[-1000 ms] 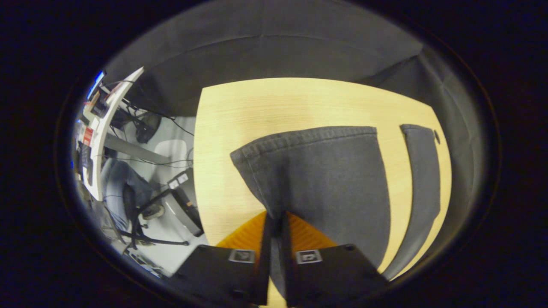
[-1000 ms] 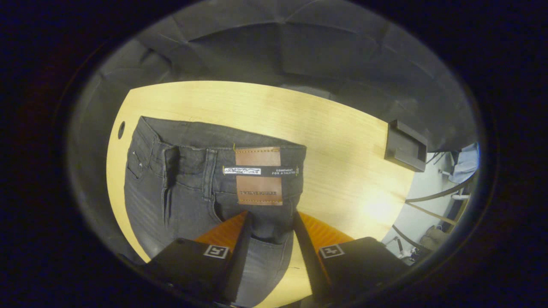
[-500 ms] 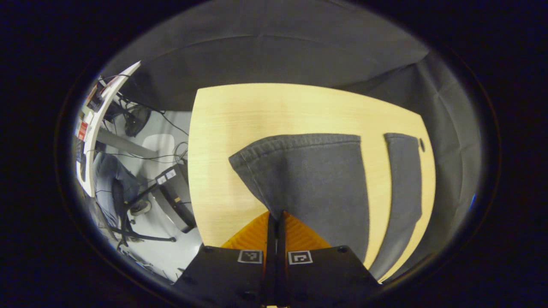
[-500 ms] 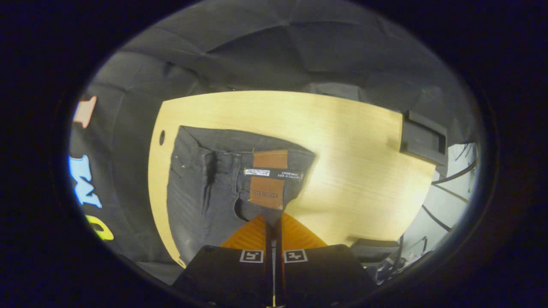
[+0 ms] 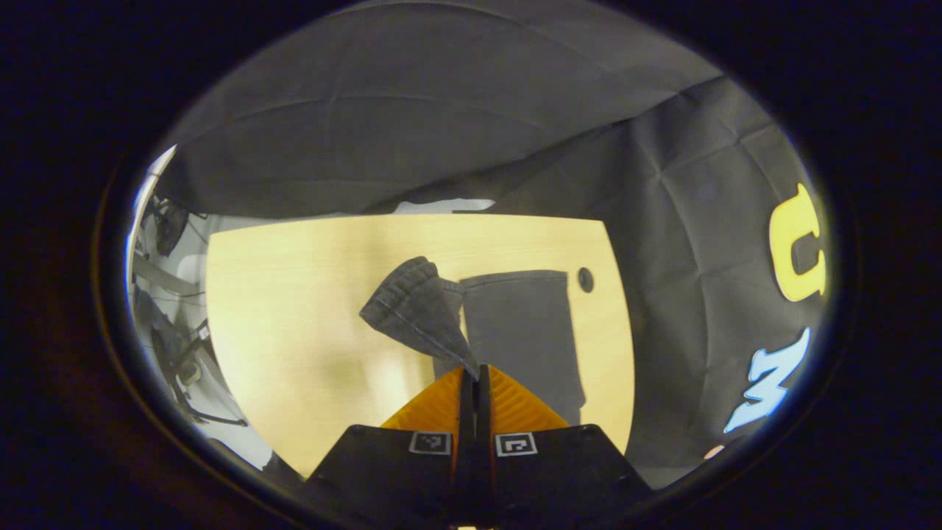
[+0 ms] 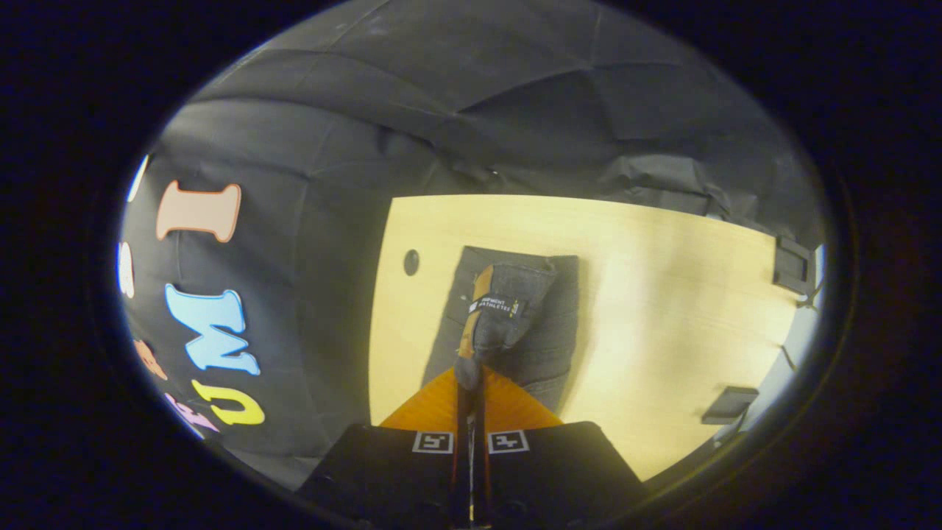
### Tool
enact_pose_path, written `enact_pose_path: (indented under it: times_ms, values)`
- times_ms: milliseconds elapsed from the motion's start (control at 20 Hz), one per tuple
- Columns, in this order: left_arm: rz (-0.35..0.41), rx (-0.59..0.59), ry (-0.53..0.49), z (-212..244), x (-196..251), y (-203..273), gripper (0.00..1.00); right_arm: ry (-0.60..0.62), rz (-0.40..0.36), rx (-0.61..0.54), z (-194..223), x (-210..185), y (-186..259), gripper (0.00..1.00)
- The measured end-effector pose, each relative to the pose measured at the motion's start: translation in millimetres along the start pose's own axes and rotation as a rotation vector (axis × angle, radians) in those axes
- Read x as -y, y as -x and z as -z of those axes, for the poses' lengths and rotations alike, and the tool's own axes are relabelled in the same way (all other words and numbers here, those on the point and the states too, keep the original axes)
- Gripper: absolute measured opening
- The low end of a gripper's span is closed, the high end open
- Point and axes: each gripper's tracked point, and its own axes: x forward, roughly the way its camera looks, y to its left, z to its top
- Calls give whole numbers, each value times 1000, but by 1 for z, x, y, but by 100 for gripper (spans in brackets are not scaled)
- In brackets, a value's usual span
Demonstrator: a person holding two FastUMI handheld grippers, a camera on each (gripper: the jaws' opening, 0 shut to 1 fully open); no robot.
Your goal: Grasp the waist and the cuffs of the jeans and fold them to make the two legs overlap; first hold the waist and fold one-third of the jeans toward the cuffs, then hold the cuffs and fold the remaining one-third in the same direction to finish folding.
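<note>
Dark grey jeans lie on a light wooden table. In the left gripper view my left gripper (image 5: pixel 475 372) is shut on the cuff (image 5: pixel 412 309) of one leg and holds it raised above the table; the other leg (image 5: pixel 522 331) lies flat beneath. In the right gripper view my right gripper (image 6: pixel 471 375) is shut on the waist (image 6: pixel 504 309), by its brown leather patch, lifted and bunched over the rest of the jeans (image 6: pixel 548 346) flat below.
The table (image 5: pixel 294 294) has a round cable hole (image 5: pixel 586 279) near the jeans, by the black cloth wall. Two dark boxes (image 6: pixel 791 261) sit at the table's far right edge in the right gripper view. Chairs and cables (image 5: pixel 165 324) stand beyond the left edge.
Both grippers closed on the jeans and rose well above the table, carrying cuff and waist up. The raised leg now hangs over the other leg.
</note>
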Motion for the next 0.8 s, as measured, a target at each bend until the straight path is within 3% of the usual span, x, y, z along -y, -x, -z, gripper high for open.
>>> enact_pose_path:
  times_ms: [300,450,550,600,650,700,800]
  values:
    - [-40,-29,-167,6,100,-85,7,-49,69,14,-18,-14,-90,2]
    - [-131,-121,-384,30,101,-124,7,-63,107,2,-18,-6,-118,2]
    - [-184,-109,-472,28,94,-131,9,-47,74,8,-20,-11,-116,5]
    - [-211,-108,-511,27,87,-135,23,-25,84,25,-22,-7,-114,35]
    - [-249,-109,-542,28,76,-134,25,3,110,53,-24,4,-135,65]
    - [-277,-117,-556,25,70,-132,50,39,150,83,-33,16,-110,95]
    - [-337,-107,-554,6,53,-128,99,92,220,135,-45,37,-82,96]
